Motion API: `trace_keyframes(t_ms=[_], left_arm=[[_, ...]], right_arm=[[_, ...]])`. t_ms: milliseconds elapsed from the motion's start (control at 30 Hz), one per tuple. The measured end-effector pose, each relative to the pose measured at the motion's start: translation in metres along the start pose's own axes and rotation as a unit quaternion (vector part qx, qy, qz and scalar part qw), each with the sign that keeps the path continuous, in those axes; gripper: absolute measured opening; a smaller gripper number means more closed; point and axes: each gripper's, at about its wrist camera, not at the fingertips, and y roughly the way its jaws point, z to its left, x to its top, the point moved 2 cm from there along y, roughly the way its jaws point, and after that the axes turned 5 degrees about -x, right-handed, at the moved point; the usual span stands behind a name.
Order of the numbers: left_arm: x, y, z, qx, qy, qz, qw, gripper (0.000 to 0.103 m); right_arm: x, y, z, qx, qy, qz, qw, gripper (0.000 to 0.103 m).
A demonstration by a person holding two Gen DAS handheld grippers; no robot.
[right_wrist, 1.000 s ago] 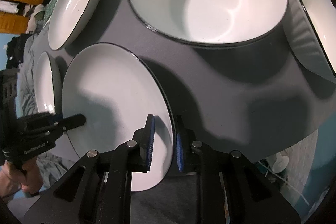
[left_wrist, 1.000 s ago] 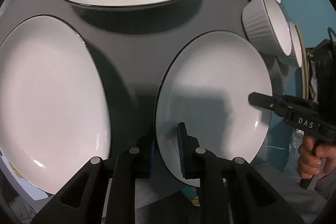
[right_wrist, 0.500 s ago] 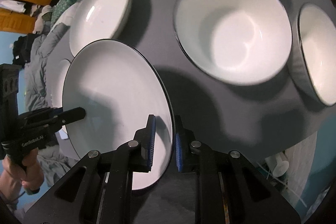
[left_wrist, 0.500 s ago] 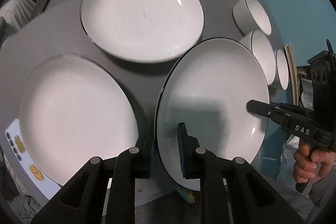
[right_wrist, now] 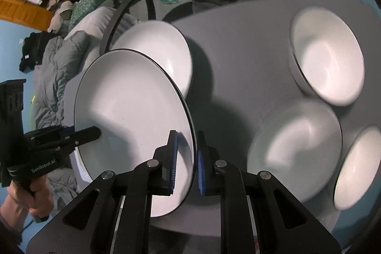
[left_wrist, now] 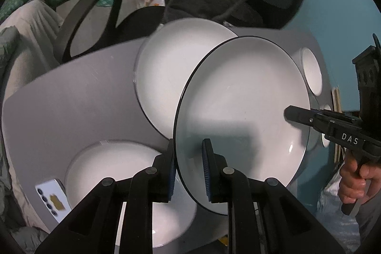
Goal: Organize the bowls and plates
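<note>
Grey table (left_wrist: 71, 97) w/ plates & bowls. Black-rimmed plate (left_wrist: 240, 99) now up off it, carried toward far plate (left_wrist: 171, 68) since a sec ago; left gripper (left_wrist: 188, 168) & right gripper (right_wrist: 185, 161) each clamped on opposite rims. Likely stacking next

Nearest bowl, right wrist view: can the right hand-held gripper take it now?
Probably not: the right hand-held gripper is shut on the lifted plate, shared with the left hand-held gripper. The bowl itself sits unobstructed.
</note>
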Motion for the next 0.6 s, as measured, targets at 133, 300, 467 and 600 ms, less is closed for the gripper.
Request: trace_keyframes(t_ms=[133,300,467,600], left_arm=[[0.014,0.003,0.016,0.007,-0.018,-0.002,0.9998,0.019],[0.028,0.014,0.027,0.014,-0.040,-0.001,0.9991,0.019],[0.038,0.022,0.039,0.022,-0.060,0.002,0.9979,0.019],[0.042,0.028,0.044,0.025,-0.071,0.008,0.9971,0.019]], right_arm=[[0.020,0.012,0.009,0.002,-0.013,0.006,1.000,0.015],[0.040,0.029,0.014,0.011,-0.022,0.022,0.999,0.015],[0.053,0.043,0.015,0.019,-0.020,0.043,0.999,0.015],[0.060,0.050,0.015,0.013,-0.024,0.050,0.998,0.016]])
